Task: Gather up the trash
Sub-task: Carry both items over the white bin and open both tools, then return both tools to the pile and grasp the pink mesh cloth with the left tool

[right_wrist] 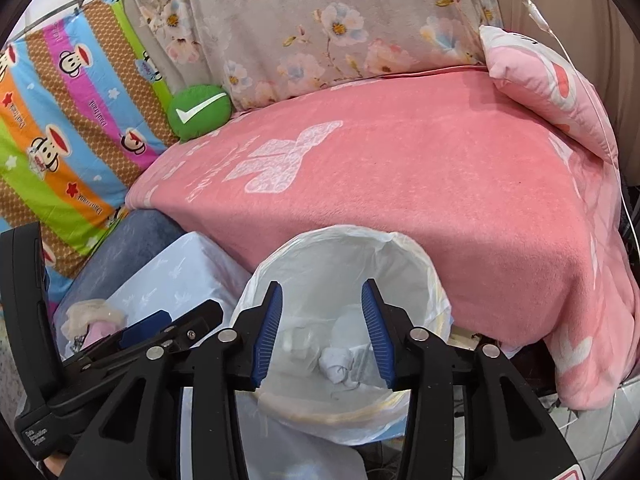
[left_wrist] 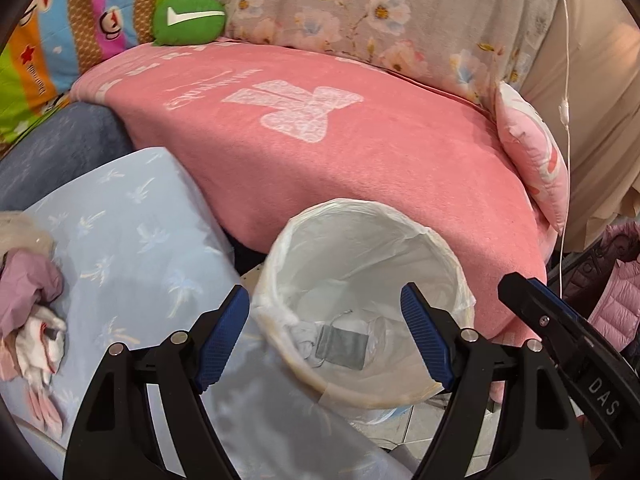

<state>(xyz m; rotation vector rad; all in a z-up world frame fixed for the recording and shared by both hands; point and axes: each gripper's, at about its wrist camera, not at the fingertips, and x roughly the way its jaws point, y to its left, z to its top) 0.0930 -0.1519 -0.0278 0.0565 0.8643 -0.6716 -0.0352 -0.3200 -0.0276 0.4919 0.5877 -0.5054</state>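
Blue-padded jaws of the left gripper (left_wrist: 324, 336) stand wide apart with nothing between the pads, poised over the one trash bin (left_wrist: 452, 276), a round bin lined with a thin white bag. Down between and beyond these jaws, on the bin's bottom, lies one flat grey pouch (left_wrist: 342, 346) with a thin cord. The right gripper (right_wrist: 322, 334) hangs over the same bin with its jaws parted about halfway and empty; below and between them sits one crumpled white wad (right_wrist: 336, 366) among the liner's folds. Each gripper shows at the edge of the other's view, so the two are close side by side.

Beyond both sets of jaws spreads one pink blanket (left_wrist: 360, 168) with a white printed figure. Left of the left jaws lies one pale blue bag (left_wrist: 132, 232) patterned with palm trees, and past it a heap of pink and white cloth (left_wrist: 28, 308). Far beyond the jaws rest one green cushion (left_wrist: 188, 18) with a white tick and one pink pillow (left_wrist: 532, 152).
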